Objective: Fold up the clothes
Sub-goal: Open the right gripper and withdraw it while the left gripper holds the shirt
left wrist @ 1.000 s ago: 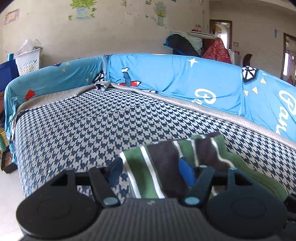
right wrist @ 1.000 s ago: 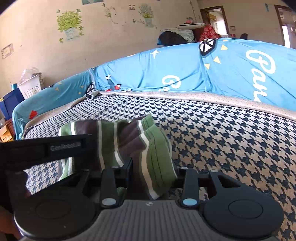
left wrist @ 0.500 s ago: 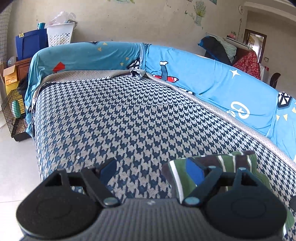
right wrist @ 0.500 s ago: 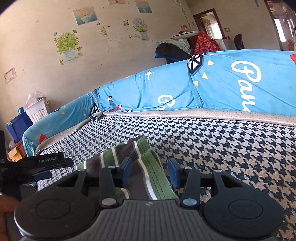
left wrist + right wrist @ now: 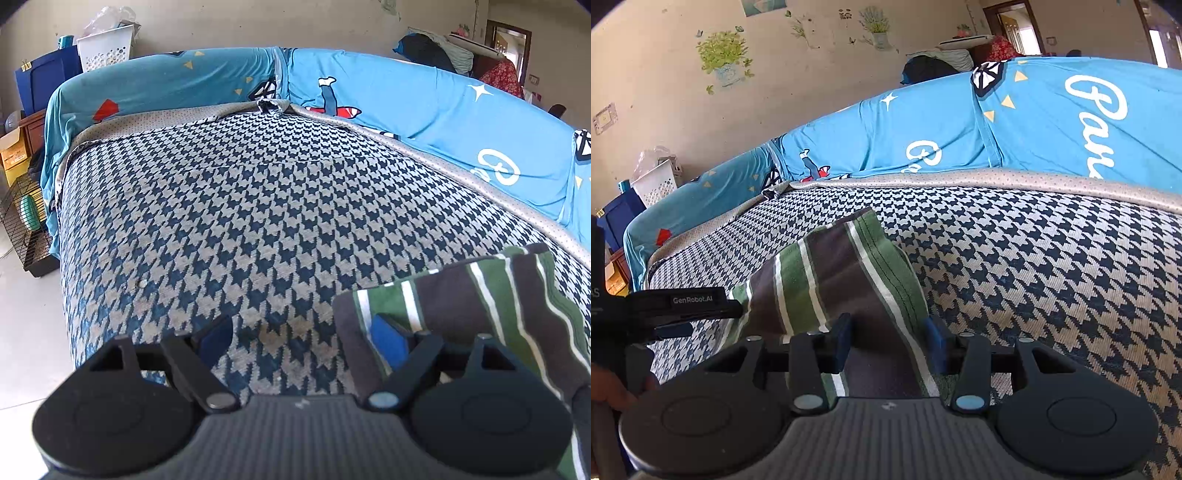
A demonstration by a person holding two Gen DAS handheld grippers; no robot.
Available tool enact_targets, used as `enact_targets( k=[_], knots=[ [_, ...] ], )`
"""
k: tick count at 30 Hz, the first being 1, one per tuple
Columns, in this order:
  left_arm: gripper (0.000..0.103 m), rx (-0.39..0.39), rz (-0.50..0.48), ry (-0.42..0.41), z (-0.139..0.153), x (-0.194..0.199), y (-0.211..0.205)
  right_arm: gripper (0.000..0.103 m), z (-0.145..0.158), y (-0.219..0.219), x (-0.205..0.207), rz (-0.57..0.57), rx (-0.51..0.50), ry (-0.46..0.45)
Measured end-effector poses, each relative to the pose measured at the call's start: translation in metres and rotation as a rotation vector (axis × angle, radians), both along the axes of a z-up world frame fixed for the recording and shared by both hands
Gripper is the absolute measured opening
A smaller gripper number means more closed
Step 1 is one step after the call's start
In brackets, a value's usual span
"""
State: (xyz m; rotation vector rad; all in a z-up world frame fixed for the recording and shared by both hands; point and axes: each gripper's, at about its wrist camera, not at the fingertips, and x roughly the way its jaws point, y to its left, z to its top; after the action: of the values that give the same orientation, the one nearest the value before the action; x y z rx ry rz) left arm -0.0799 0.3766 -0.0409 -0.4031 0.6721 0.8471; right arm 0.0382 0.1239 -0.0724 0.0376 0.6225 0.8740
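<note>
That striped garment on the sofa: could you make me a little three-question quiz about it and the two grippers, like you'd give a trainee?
1. True or false: the left gripper is clamped on the striped garment.
2. The garment lies on: A) the white floor B) the houndstooth sofa cover C) the white basket
3. Fill in: the right gripper has its fingers on either side of the garment's ____ end.

Key: 1 false, its jaws stand wide apart; 2 B; 3 near.
</note>
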Motion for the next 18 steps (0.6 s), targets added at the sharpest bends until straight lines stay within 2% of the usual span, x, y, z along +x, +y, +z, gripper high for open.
enact_targets(
  k=[5,9,11,14,18],
  knots=[
    [0.084,0.014,0.016,-0.003,0.007,-0.002,0.002,0.047,0.003,0.0,0.0,-0.025,-0.012,0.001],
    [0.085,0.054,0.023,-0.032,0.025,-0.002,-0.003,0.047,0.019,-0.003,-0.013,-0.023,-0.007,-0.067],
    [0.088,0.067,0.022,-0.051,0.033,-0.003,-0.006,0.047,0.027,-0.006,-0.021,0.007,0.011,-0.078],
    [0.088,0.04,-0.014,-0.082,0.039,0.001,-0.014,0.048,0.033,-0.005,-0.034,0.081,0.022,-0.059],
    [0.088,0.043,-0.088,-0.067,0.042,0.011,-0.029,0.048,0.028,0.005,-0.057,0.182,-0.024,-0.07]
  ],
)
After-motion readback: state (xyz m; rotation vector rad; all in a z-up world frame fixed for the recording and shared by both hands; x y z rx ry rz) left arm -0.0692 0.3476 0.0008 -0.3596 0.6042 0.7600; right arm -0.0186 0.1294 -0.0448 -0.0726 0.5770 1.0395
